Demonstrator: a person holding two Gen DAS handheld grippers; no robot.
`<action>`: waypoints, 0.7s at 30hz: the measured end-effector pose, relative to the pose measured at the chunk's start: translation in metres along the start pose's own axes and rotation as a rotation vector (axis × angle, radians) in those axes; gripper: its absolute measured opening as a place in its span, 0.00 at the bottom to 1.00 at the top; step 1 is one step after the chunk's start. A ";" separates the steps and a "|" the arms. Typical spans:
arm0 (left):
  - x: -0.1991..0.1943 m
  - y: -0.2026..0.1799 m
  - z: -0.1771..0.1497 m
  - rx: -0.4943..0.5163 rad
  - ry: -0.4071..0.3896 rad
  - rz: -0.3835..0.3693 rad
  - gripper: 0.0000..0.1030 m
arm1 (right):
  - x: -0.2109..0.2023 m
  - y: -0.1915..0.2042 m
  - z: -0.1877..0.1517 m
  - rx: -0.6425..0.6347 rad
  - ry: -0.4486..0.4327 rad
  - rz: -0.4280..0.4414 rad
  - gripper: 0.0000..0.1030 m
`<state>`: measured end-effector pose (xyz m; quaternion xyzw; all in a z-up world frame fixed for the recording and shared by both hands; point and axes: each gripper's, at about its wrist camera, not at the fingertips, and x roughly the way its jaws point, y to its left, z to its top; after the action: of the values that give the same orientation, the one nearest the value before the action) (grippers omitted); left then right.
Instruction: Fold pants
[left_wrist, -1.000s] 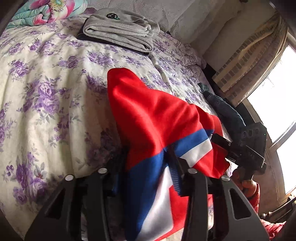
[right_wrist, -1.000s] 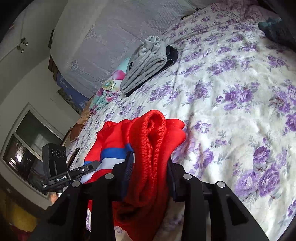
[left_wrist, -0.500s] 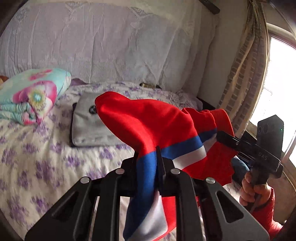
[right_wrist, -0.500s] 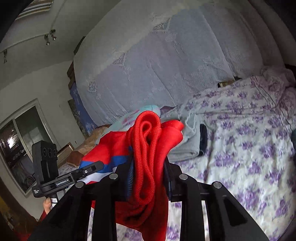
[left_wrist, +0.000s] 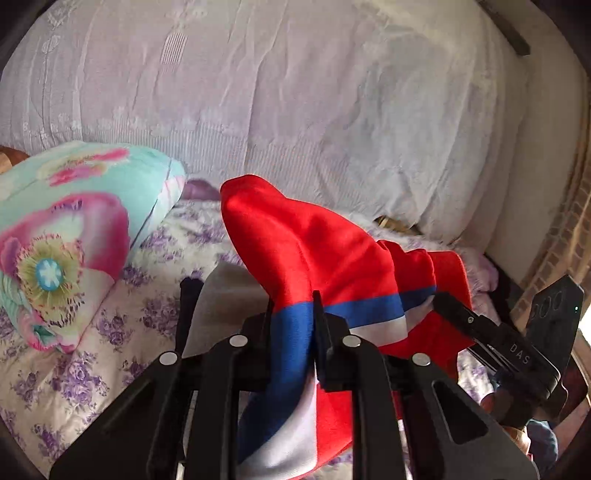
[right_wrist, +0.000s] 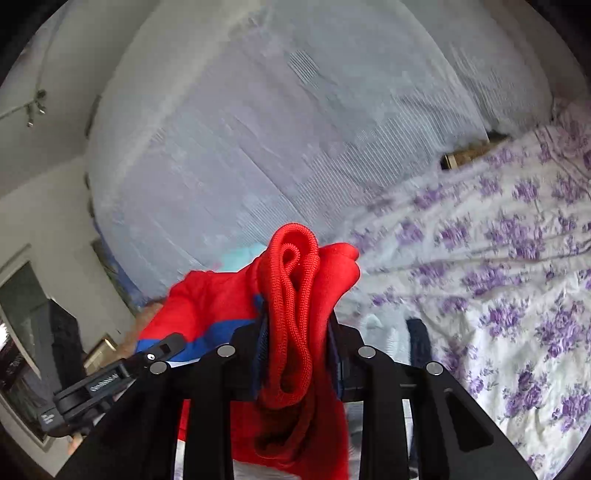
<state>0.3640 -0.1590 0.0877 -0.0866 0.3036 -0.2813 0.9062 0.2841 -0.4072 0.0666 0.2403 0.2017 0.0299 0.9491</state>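
The left gripper (left_wrist: 293, 325) is clamped on the red pants (left_wrist: 325, 251) at their blue and white stripe, and the cloth hangs down between its fingers. The right gripper (right_wrist: 295, 332) is clamped on a bunched fold of the same pants (right_wrist: 295, 280), at the ribbed red band. The pants are lifted off the bed (left_wrist: 122, 306), stretched between the two grippers, above the end nearest the white-draped headboard (left_wrist: 295, 92). In the left view the right gripper (left_wrist: 495, 343) shows at the right edge, pinching the far end of the cloth. A flowered pillow (left_wrist: 70, 229) lies at the bed's left corner by the headboard. A folded grey garment (left_wrist: 221, 295) rests on the purple-flowered cover just behind the left gripper. A curtain (left_wrist: 569, 236) hangs at the right edge.
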 end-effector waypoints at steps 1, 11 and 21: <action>0.020 0.008 -0.010 -0.019 0.038 0.041 0.18 | 0.013 -0.012 -0.006 0.000 0.027 -0.033 0.33; 0.002 0.026 -0.012 -0.020 -0.004 0.106 0.53 | -0.016 -0.025 -0.004 0.109 -0.092 0.021 0.55; 0.042 0.006 -0.034 0.071 0.088 0.167 0.83 | 0.010 0.037 -0.026 -0.327 -0.015 -0.238 0.54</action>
<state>0.3745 -0.1771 0.0372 -0.0165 0.3393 -0.2187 0.9147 0.2850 -0.3614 0.0596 0.0575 0.2141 -0.0517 0.9737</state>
